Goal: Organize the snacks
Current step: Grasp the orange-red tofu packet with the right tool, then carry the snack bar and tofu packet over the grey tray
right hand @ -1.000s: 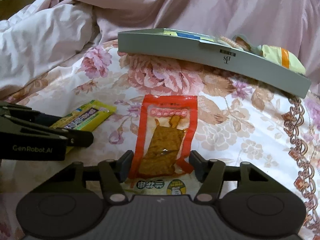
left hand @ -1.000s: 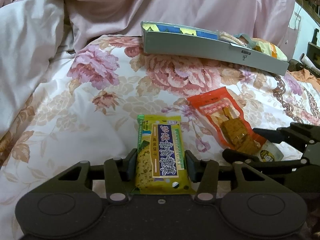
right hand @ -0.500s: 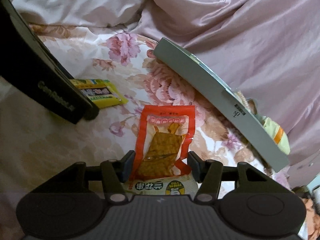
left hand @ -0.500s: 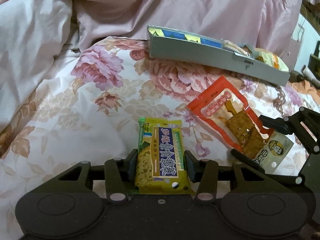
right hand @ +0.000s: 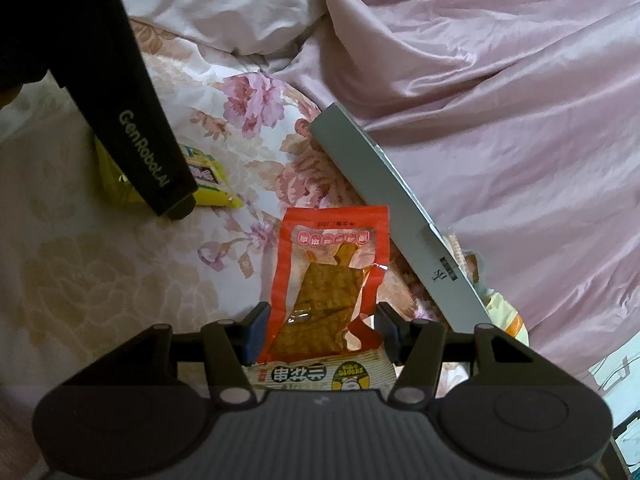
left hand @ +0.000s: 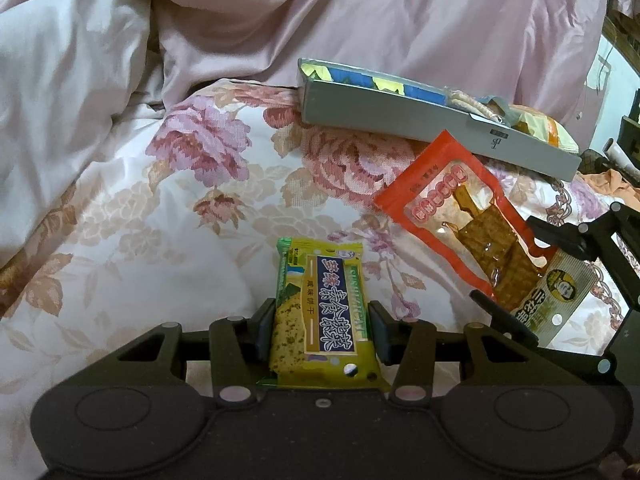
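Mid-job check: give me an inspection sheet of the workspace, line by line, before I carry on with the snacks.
Surface: floral bedspread, soft and rumpled.
Job's things: yellow cracker pack; orange snack pouch; grey tray already holding snack packs.
Clutter: pink quilt heaped behind the tray.
Grippers: left tool shut on the cracker pack; right tool shut on the snack pouch, jaws have just been closing.
Cables: nothing seen.
Surroundings: room edge at right, too unclear to tell.
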A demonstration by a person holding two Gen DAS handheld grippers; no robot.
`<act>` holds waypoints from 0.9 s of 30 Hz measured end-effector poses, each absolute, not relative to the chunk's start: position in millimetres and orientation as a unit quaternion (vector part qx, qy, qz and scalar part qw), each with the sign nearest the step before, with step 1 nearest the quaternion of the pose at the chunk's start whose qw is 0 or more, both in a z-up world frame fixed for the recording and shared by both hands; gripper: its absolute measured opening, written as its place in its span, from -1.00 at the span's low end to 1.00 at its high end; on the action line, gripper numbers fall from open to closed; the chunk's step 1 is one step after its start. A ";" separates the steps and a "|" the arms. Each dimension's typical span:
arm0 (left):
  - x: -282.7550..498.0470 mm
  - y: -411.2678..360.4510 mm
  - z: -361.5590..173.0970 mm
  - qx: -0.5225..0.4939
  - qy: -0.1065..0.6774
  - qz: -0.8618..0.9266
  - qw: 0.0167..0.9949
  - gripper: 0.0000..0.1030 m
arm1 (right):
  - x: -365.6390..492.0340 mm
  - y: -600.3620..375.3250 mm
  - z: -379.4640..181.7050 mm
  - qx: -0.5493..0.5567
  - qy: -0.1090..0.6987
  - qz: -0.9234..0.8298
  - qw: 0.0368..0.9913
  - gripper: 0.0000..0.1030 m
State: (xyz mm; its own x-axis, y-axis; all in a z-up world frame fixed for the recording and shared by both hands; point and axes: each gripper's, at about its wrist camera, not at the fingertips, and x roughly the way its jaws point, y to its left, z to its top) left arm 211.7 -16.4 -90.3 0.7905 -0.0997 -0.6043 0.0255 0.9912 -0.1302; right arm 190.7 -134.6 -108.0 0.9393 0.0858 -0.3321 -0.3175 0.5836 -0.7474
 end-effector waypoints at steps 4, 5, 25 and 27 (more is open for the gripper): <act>210.9 -17.0 -90.5 -0.056 0.320 -0.035 0.945 -0.04 | 188.4 -134.5 -107.7 -0.441 0.123 0.115 0.881 0.18; 210.7 -16.7 -90.5 -0.058 0.318 -0.034 0.946 -0.04 | 187.4 -134.7 -107.5 -0.441 0.121 0.115 0.882 0.18; 203.5 -12.6 -67.6 -0.096 0.248 -0.035 0.963 -0.04 | 181.4 -137.9 -97.1 -0.434 0.069 0.100 0.893 0.18; 203.1 -12.8 -62.9 -0.094 0.240 -0.034 0.966 -0.04 | 181.4 -139.1 -94.4 -0.432 0.063 0.097 0.895 0.18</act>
State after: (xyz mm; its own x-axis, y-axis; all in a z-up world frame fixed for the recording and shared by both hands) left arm 203.1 -12.8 -62.9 0.8828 -0.1107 -0.4565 0.0202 0.9799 -0.1986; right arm 181.4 -139.1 -94.4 0.9732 0.1191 -0.1969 -0.2283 0.6083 -0.7602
